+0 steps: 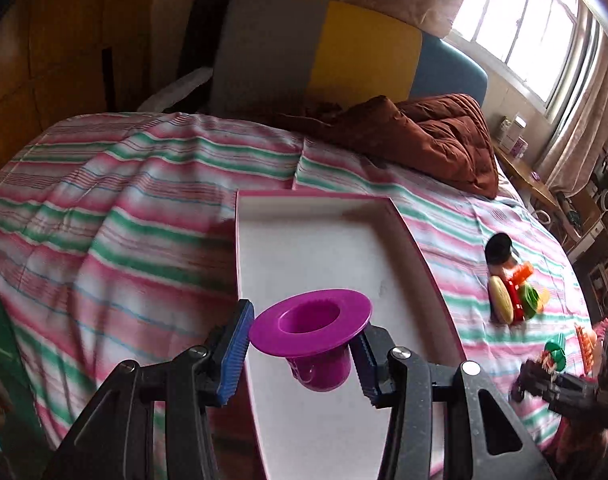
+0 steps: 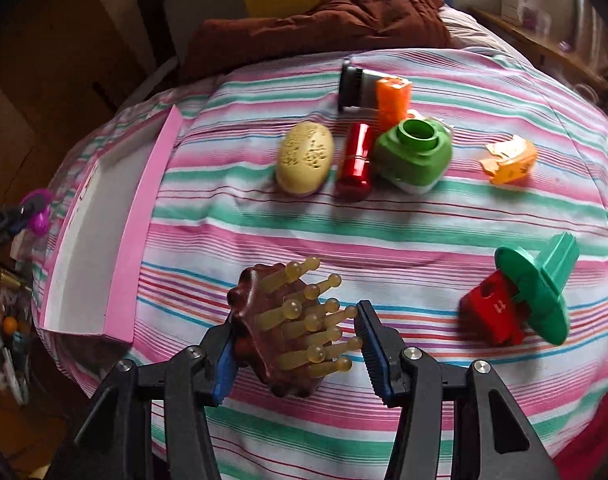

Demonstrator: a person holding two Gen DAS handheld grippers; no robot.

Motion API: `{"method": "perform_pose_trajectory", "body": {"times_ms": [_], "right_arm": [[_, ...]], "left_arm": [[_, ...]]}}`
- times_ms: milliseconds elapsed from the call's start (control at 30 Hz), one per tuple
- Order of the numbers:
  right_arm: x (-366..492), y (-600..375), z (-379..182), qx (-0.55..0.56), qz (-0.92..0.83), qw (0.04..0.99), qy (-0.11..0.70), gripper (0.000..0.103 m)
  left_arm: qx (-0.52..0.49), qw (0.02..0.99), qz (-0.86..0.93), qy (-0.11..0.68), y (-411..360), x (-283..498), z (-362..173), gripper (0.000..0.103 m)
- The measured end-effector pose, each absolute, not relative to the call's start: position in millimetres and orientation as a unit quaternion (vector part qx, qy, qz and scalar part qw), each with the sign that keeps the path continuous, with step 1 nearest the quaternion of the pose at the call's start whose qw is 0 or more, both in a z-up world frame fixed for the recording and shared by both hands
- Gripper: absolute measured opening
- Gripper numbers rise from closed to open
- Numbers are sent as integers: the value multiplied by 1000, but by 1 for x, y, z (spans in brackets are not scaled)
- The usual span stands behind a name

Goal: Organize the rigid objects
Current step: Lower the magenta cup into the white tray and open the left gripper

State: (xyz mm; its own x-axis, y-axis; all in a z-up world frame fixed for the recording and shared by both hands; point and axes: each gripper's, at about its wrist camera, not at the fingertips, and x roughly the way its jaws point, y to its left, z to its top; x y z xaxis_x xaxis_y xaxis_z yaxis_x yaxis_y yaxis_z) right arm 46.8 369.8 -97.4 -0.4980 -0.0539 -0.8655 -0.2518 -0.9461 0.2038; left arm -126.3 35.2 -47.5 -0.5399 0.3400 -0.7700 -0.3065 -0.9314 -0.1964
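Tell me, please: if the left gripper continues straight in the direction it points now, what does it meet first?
Most likely the white floor of the pink box. The left gripper, its jaws shut on the purple cup, points down over that tray, and nothing else shows in between. Depth is hard to judge.

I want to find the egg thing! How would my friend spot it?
Look at the striped bed, right of the pink box. A cluster of toys lies there, and the egg is at its left end, beside a red tube. It alone is cream, oval and carved with tiny holes.
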Motion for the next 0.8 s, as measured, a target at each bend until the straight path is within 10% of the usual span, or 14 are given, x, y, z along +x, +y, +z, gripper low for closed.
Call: {"method": "perform_pose_trajectory", "body": {"times_ms": [567, 800], "right_arm": [[35, 358, -99, -505, 849, 67, 140, 53], [33, 359, -100, -505, 850, 69, 134, 53]], "left_arm": [[-467, 132, 874, 12, 67, -237, -93, 49], [-449, 138, 882, 20, 68, -223, -78, 76]]}}
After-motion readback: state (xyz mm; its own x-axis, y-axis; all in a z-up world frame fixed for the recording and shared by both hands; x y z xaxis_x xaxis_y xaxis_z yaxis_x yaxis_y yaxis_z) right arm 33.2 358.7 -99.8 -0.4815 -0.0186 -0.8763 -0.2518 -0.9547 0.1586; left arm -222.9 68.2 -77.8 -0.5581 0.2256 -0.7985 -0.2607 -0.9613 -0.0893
